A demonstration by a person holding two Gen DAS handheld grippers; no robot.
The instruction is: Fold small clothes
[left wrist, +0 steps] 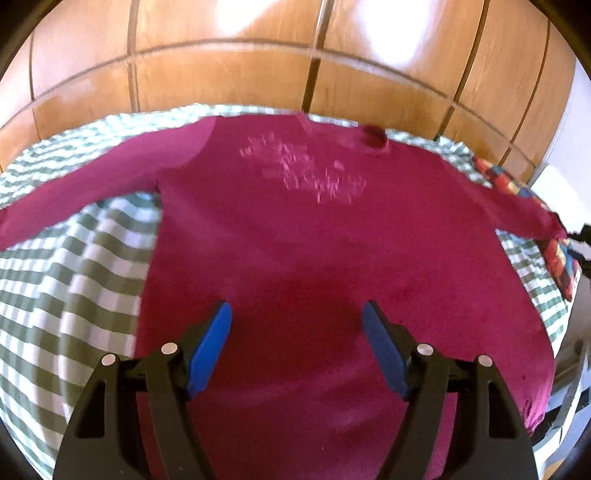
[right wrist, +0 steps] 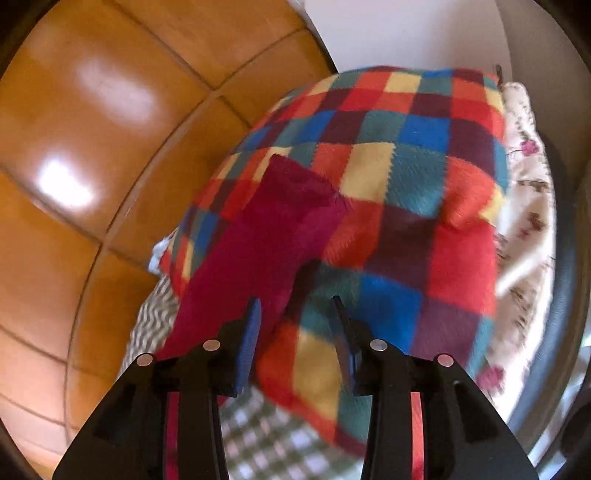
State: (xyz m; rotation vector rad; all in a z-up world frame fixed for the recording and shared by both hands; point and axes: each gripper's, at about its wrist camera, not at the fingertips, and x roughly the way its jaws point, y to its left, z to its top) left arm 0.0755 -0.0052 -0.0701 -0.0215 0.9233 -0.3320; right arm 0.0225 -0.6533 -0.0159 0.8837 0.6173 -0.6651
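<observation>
A magenta long-sleeved shirt (left wrist: 303, 236) with a pale pink print lies flat, front up, on a green-and-white checked cloth (left wrist: 74, 280). Both sleeves are spread out to the sides. My left gripper (left wrist: 297, 314) is open and empty, hovering over the shirt's lower body. In the right wrist view, one magenta sleeve (right wrist: 269, 236) lies across a multicoloured checked blanket (right wrist: 399, 206). My right gripper (right wrist: 297, 306) is open and empty, just above the sleeve's lower part and the blanket.
A wooden panelled wardrobe (left wrist: 258, 55) stands behind the bed. The multicoloured blanket also shows at the right edge in the left wrist view (left wrist: 554, 254). A floral cream cushion (right wrist: 528, 221) lies to the right of the blanket. A white wall (right wrist: 406, 29) is behind.
</observation>
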